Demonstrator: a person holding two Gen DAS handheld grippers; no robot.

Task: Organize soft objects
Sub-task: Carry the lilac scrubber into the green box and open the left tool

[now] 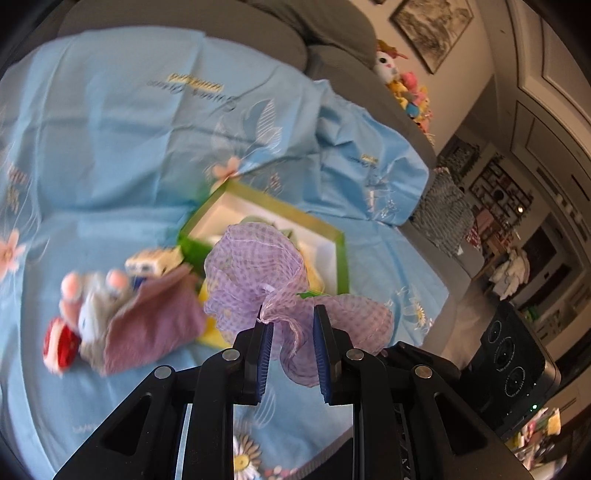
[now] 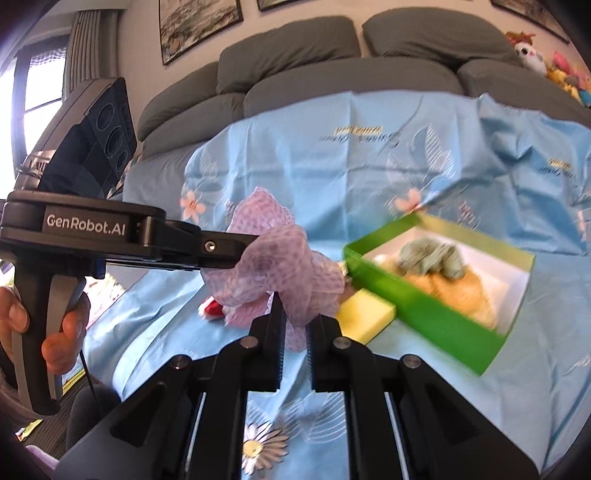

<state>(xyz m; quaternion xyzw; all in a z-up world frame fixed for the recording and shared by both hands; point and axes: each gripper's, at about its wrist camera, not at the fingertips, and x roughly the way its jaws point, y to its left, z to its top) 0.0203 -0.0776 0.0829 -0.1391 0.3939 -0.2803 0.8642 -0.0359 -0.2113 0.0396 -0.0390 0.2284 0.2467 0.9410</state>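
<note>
Surface: a grey sofa (image 2: 332,48) with its seat covered by a light blue sheet (image 1: 110,140) printed with flowers; framed pictures (image 1: 432,26) hang on the wall behind; plush toys (image 1: 402,81) sit on the sofa arm at the right; cluttered shelves (image 1: 498,192) fill the room beyond.

On the sheet: a green box (image 2: 424,306) with a white interior, holding a grey-green soft item (image 2: 432,258) on a yellow-orange one (image 2: 458,291); a yellow sponge (image 2: 365,314) touches the box's near wall; left of the box lie a pink cloth (image 1: 155,325), a small white plush (image 1: 92,314) and a red item (image 1: 61,347), all blurred.

Task item: a purple checked mesh cloth (image 1: 255,273), raised above the sheet in front of the box and bunched between both grippers.

Left gripper (image 1: 293,328): jaws narrowly apart; a gathered fold of the cloth is pinched between the pads; a hand (image 2: 55,328) grasps its handle.

Right gripper (image 2: 295,325): jaws nearly closed; the cloth's lower edge is clamped between them.
</note>
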